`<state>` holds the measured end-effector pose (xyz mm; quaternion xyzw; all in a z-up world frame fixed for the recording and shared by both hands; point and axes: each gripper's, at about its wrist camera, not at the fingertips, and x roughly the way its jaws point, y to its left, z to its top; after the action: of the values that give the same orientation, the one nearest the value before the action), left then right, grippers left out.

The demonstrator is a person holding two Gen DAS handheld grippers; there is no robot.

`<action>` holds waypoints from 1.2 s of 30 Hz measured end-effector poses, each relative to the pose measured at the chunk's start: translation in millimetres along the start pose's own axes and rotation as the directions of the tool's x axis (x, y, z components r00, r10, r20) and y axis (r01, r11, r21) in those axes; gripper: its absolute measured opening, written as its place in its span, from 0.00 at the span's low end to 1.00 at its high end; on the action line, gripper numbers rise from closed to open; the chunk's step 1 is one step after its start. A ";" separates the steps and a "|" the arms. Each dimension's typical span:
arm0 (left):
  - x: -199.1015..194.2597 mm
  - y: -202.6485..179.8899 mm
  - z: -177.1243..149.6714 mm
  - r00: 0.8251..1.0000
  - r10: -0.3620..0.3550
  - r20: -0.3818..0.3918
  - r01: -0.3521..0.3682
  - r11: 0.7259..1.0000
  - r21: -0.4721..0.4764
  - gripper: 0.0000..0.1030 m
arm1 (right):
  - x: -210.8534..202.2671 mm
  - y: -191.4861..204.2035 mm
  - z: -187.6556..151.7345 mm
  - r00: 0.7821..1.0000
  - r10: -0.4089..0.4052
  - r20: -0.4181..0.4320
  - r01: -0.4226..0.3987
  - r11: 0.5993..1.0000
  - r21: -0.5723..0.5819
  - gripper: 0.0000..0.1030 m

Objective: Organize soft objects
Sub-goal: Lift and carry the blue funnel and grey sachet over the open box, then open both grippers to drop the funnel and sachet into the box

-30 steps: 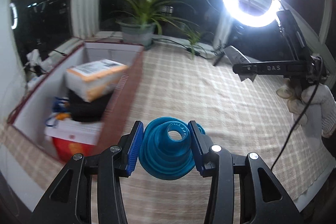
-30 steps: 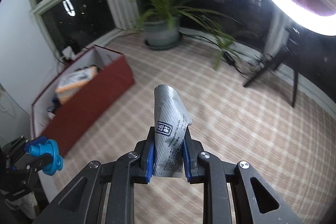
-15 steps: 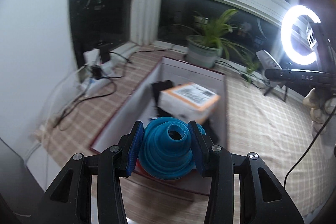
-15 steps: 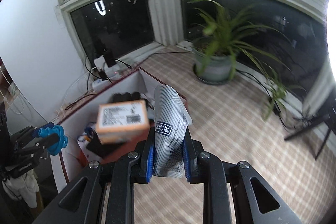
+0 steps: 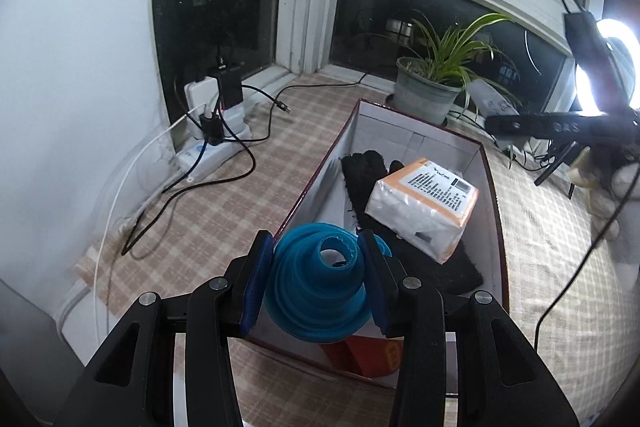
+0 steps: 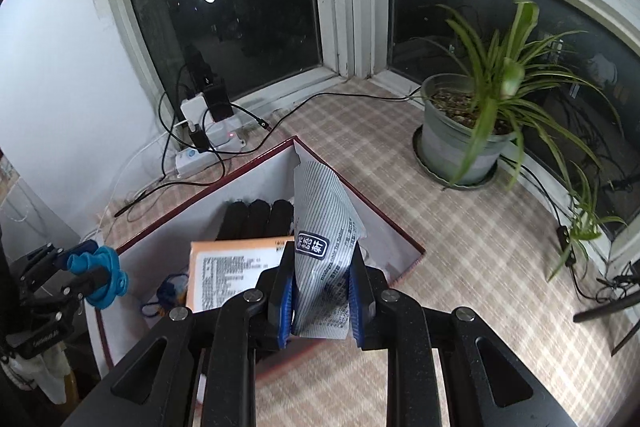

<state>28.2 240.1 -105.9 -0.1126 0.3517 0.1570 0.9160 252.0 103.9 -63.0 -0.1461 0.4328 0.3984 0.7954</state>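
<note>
My left gripper is shut on a blue collapsible silicone funnel, held over the near end of a red box with white inner walls. It also shows in the right wrist view. My right gripper is shut on a grey striped soft pouch, held above the box's near wall. Inside the box lie a black glove and an orange-and-white tissue pack, which also shows in the right wrist view.
A potted spider plant stands on the checked cloth beyond the box. A power strip with chargers and cables lies by the window at the left. A ring light and tripod legs stand at the right.
Both grippers have swung left toward the box, each keeping its object. The left one now hangs over the box's near end; the right one is above its wall.
</note>
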 end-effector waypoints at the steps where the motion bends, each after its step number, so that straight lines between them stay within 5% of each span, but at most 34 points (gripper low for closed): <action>1: 2.1 0.3 0.5 1.000 -0.002 -0.003 0.002 1.000 0.001 0.41 | 4.0 0.5 2.6 1.000 -0.002 -0.004 0.002 1.000 -0.001 0.20; 26: 29.4 0.9 10.9 0.996 -0.064 -0.060 0.063 0.998 -0.012 0.41 | 83.7 1.1 23.5 0.985 0.001 -0.173 -0.007 0.999 -0.032 0.20; 29: 29.9 -0.6 11.0 0.994 -0.087 -0.069 0.086 0.996 -0.023 0.43 | 85.7 3.5 20.9 0.983 -0.003 -0.184 -0.006 0.999 -0.048 0.28; 31: 31.3 -2.4 10.3 0.992 -0.098 -0.082 0.097 0.995 -0.024 0.46 | 83.3 3.9 20.1 0.985 -0.014 -0.171 0.004 0.998 -0.059 0.46; 36: 31.6 -6.0 9.8 0.992 -0.087 -0.087 0.086 0.996 -0.014 0.54 | 78.0 -1.0 21.6 0.987 -0.009 -0.158 0.004 0.999 -0.035 0.54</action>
<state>58.6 244.2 -119.7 -0.1391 0.3855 0.1140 0.9050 289.1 155.3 -113.4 -0.1925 0.4869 0.3905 0.7572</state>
